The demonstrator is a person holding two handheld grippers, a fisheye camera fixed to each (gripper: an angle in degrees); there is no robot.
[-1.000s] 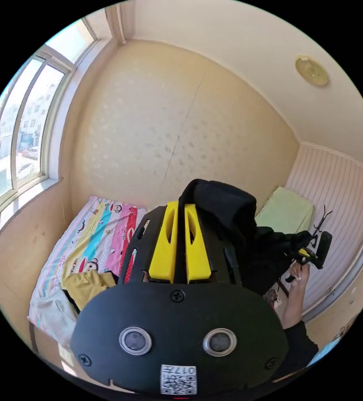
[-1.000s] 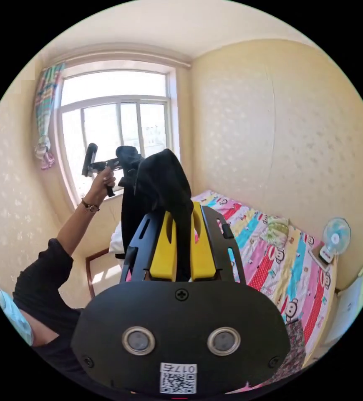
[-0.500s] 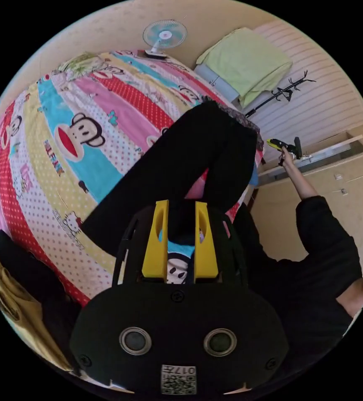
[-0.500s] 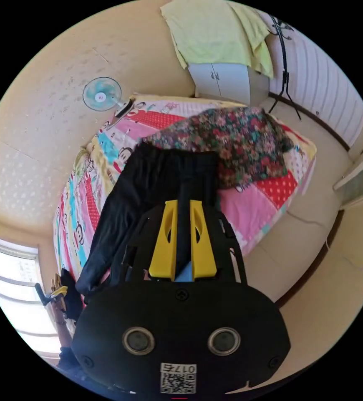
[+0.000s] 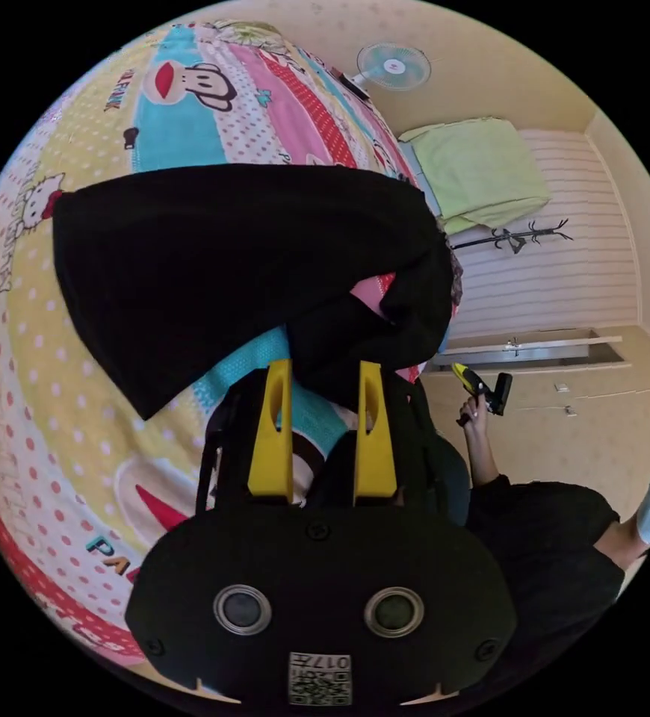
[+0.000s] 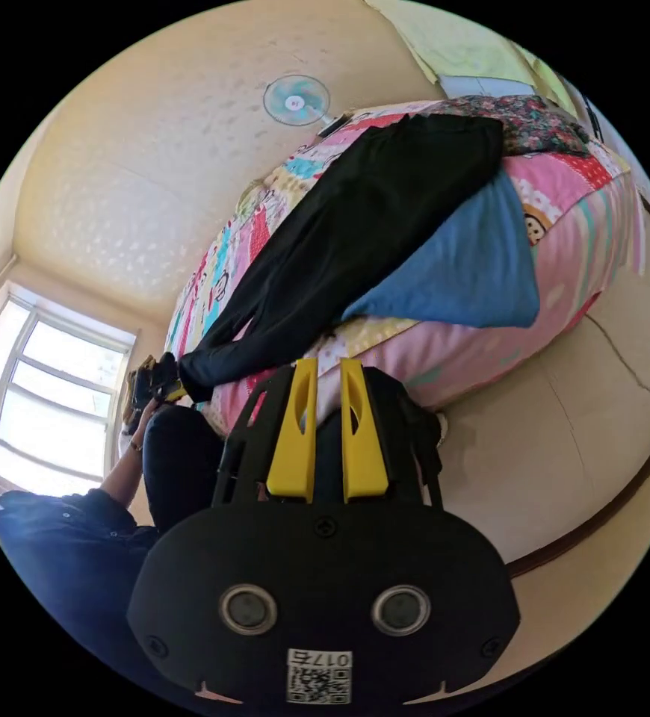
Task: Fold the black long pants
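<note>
In the left gripper view, the black long pants (image 5: 235, 254) lie spread across a bed with a bright cartoon-print bedspread (image 5: 63, 388), filling the middle and upper left of the frame. The left gripper (image 5: 323, 373) sits at lower centre, its two yellow jaws parted with a clear gap between them; the near edge of the pants lies just above the jaw tips, and nothing is clamped. At centre right, a hand holds the right gripper (image 5: 482, 388) out beside the bed — its jaws are too small here to tell.

In the right gripper view, the pants (image 6: 355, 231) stretch from the upper right down to the middle left of the frame, along the bed. A blue cloth (image 6: 467, 276) lies beside them, near the bed's edge. The right gripper (image 6: 328, 373) at lower centre has its yellow jaws nearly together with only a narrow slit between — nothing is gripped. A small fan (image 6: 295, 98) stands at the top.
</note>
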